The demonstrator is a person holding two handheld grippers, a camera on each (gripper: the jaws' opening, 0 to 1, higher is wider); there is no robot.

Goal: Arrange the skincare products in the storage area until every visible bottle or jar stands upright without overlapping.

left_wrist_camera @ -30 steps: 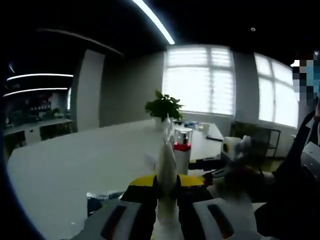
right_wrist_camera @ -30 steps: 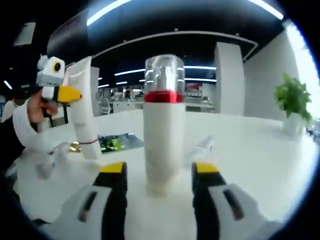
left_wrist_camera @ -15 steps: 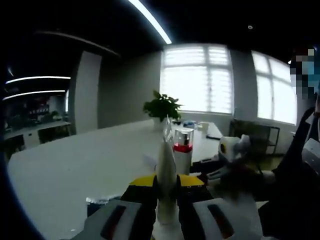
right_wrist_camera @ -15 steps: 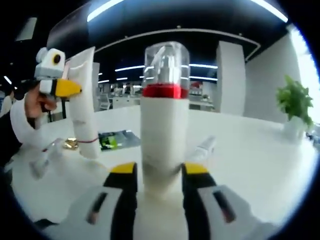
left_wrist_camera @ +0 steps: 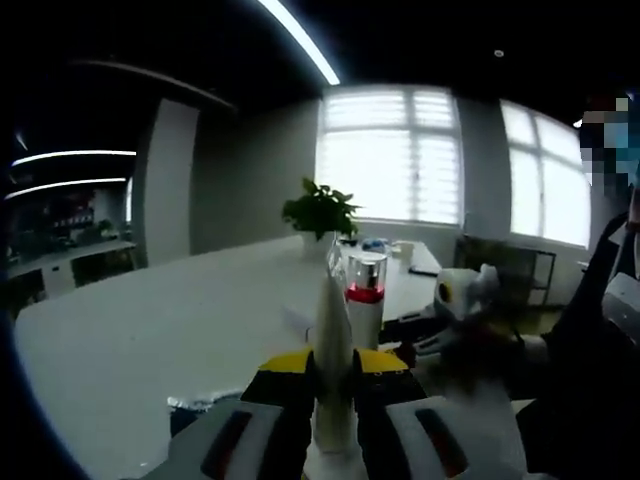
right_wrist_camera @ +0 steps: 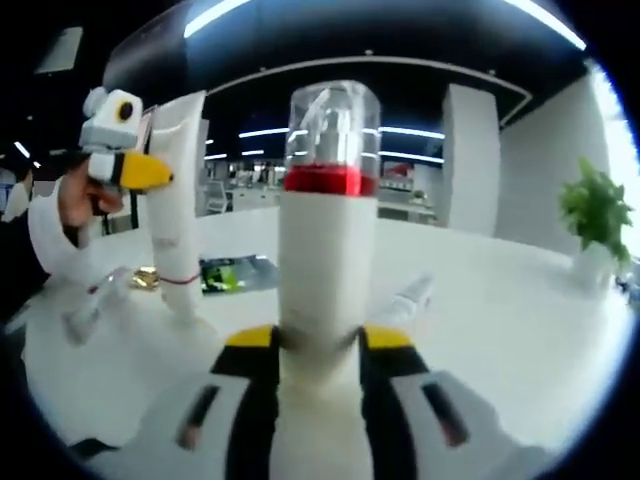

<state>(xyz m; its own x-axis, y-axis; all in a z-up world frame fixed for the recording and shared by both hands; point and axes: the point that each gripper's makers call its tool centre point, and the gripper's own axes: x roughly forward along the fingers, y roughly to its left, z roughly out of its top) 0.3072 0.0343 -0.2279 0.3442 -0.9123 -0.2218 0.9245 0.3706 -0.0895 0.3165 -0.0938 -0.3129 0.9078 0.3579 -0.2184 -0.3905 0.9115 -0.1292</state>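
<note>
In the left gripper view, a white squeeze tube (left_wrist_camera: 333, 350) is held upright between the closed jaws of the left gripper (left_wrist_camera: 333, 365) over the white counter (left_wrist_camera: 150, 330), with the red-collared pump bottle (left_wrist_camera: 365, 305) just behind it and the right gripper (left_wrist_camera: 465, 300) beside that, and a potted plant (left_wrist_camera: 320, 213) farther back. In the right gripper view, the pump bottle (right_wrist_camera: 325, 260) is clamped low on its white body by the jaws of the right gripper (right_wrist_camera: 320, 345), upright, while the tube (right_wrist_camera: 178, 200) is seen standing near the left gripper (right_wrist_camera: 125, 150). Each product is best lowered squarely onto its base, well apart from the other, and released only once it is judged steady.
</note>
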